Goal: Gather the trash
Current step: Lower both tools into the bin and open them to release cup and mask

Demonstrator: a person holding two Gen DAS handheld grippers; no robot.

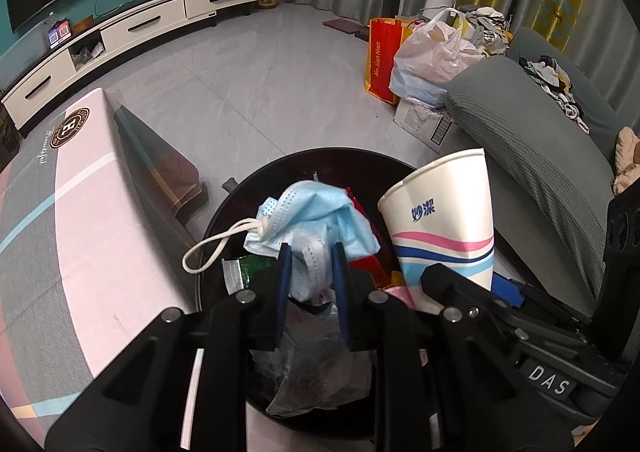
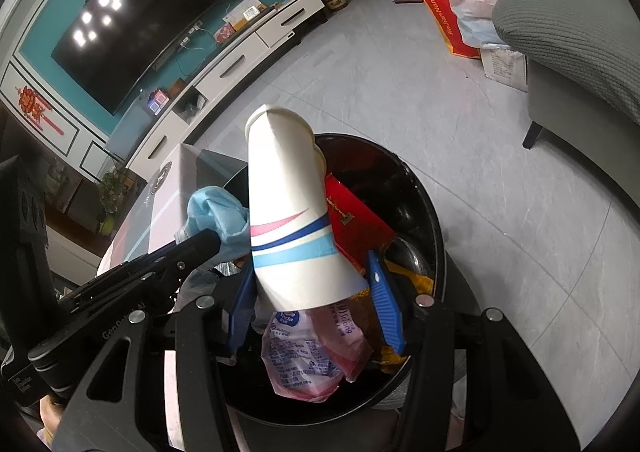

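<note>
My left gripper [image 1: 310, 252] is shut on a crumpled blue face mask [image 1: 316, 212] with a white ear loop, held above the round black trash bin [image 1: 240, 204]. My right gripper [image 2: 312, 276] holds a squashed white paper cup [image 2: 286, 208] with pink and blue stripes over the same bin [image 2: 424, 212]; its right finger [image 2: 382, 292] stands a little off the cup. The cup also shows in the left wrist view [image 1: 444, 220], the mask in the right wrist view [image 2: 218, 218]. The bin holds a red packet [image 2: 360, 224], a pink tissue wrapper [image 2: 316, 352] and a grey bag [image 1: 316, 376].
A low table with a pink and grey cloth [image 1: 88, 236] stands left of the bin. A grey sofa [image 1: 532, 148] is to the right. Bags [image 1: 428, 56] and a carton sit on the floor beyond. A TV cabinet [image 1: 132, 32] lines the far wall.
</note>
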